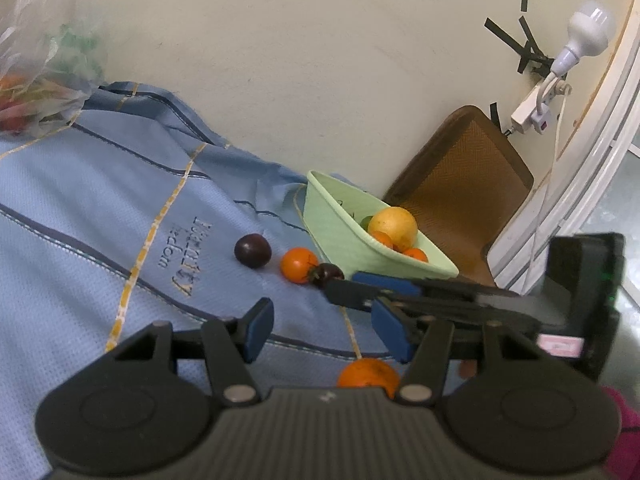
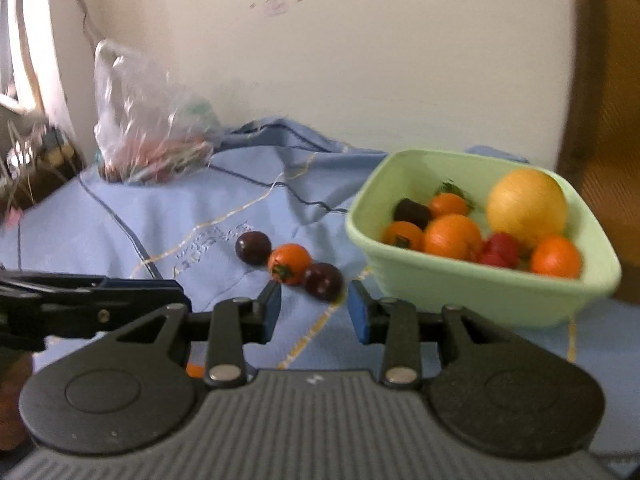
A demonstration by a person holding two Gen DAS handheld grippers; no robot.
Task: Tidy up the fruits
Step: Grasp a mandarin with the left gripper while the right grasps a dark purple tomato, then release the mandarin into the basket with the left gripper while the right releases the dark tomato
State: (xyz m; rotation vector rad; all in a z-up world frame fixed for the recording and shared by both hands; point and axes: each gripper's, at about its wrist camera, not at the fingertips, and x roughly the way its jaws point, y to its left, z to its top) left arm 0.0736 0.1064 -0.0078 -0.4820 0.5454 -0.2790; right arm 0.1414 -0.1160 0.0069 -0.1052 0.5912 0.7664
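A pale green tub (image 2: 472, 292) (image 1: 340, 236) on a blue cloth holds several fruits: a yellow one (image 2: 527, 206), oranges and a red one. Beside it on the cloth lie a dark plum (image 2: 253, 247) (image 1: 252, 251), a small orange fruit (image 2: 289, 263) (image 1: 299, 265) and a second dark plum (image 2: 323, 281) (image 1: 327, 273). My right gripper (image 2: 314, 312) is open and empty, just short of the second plum. My left gripper (image 1: 324, 330) is open and empty, above an orange (image 1: 368, 374) close under it. The right gripper shows in the left wrist view (image 1: 400, 292).
A clear plastic bag (image 2: 148, 136) (image 1: 44, 76) with more produce lies at the far left by the wall. A brown chair (image 1: 464, 184) stands behind the tub. A lamp and power strip (image 1: 560, 76) hang on the wall. The blue cloth (image 1: 100, 200) covers the surface.
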